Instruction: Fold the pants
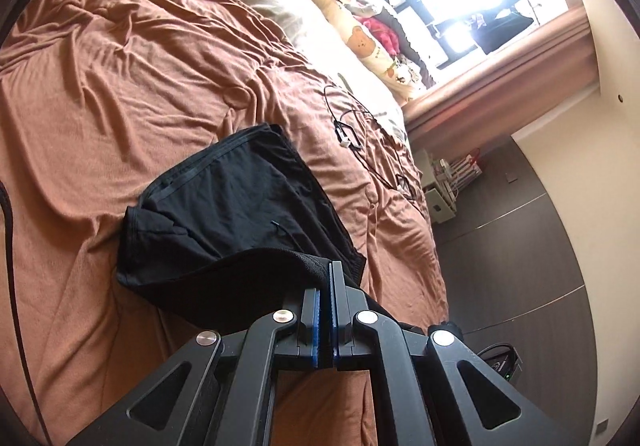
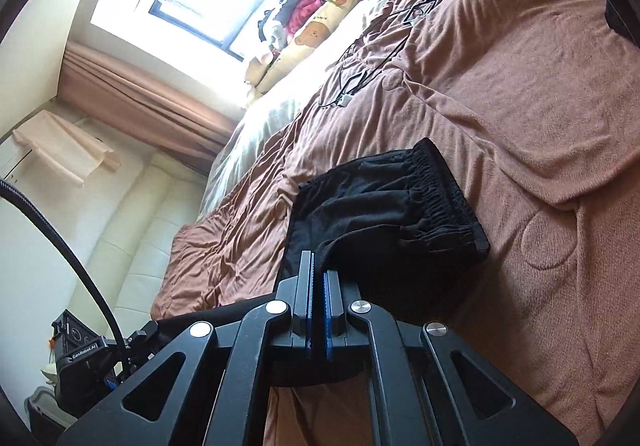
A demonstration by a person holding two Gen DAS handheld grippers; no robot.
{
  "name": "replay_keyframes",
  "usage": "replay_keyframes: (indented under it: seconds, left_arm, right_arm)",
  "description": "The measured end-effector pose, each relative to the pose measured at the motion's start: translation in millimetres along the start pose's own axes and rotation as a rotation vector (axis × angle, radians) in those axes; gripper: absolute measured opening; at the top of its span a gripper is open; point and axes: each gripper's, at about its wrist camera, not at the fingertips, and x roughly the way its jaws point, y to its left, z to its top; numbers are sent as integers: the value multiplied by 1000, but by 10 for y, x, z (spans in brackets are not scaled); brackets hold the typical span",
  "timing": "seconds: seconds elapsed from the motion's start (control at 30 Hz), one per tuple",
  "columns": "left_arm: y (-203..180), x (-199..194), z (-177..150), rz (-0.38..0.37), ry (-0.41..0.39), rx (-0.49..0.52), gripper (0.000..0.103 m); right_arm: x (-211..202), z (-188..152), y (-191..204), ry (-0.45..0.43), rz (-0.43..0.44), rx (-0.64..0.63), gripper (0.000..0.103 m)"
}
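Black pants (image 1: 240, 206) lie partly folded on a brown bed cover (image 1: 120, 86). My left gripper (image 1: 327, 274) is shut on a black edge of the pants, lifted off the bed near the bed's side. In the right wrist view the pants (image 2: 380, 198) show their gathered elastic waistband (image 2: 444, 190). My right gripper (image 2: 319, 266) is shut on another black edge of the pants, also held above the cover (image 2: 520, 126).
Black cables with a small white plug (image 1: 348, 130) lie on the cover beyond the pants. Pillows and plush toys (image 1: 360, 26) line the window side. Dark floor (image 1: 520, 246) and a small shelf (image 1: 444, 182) lie beside the bed. A white sofa (image 2: 132, 246) stands nearby.
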Motion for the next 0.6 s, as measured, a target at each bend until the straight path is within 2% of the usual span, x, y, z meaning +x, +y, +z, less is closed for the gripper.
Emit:
replay_keyframes:
  seconds: [0.27, 0.6]
  left_arm:
    - [32, 372, 448, 43, 37, 15, 3]
    - [186, 1169, 932, 137, 134, 69, 4]
  right_arm:
    - [469, 347, 90, 24, -24, 10, 1]
    - [1125, 655, 10, 70, -86, 45, 1]
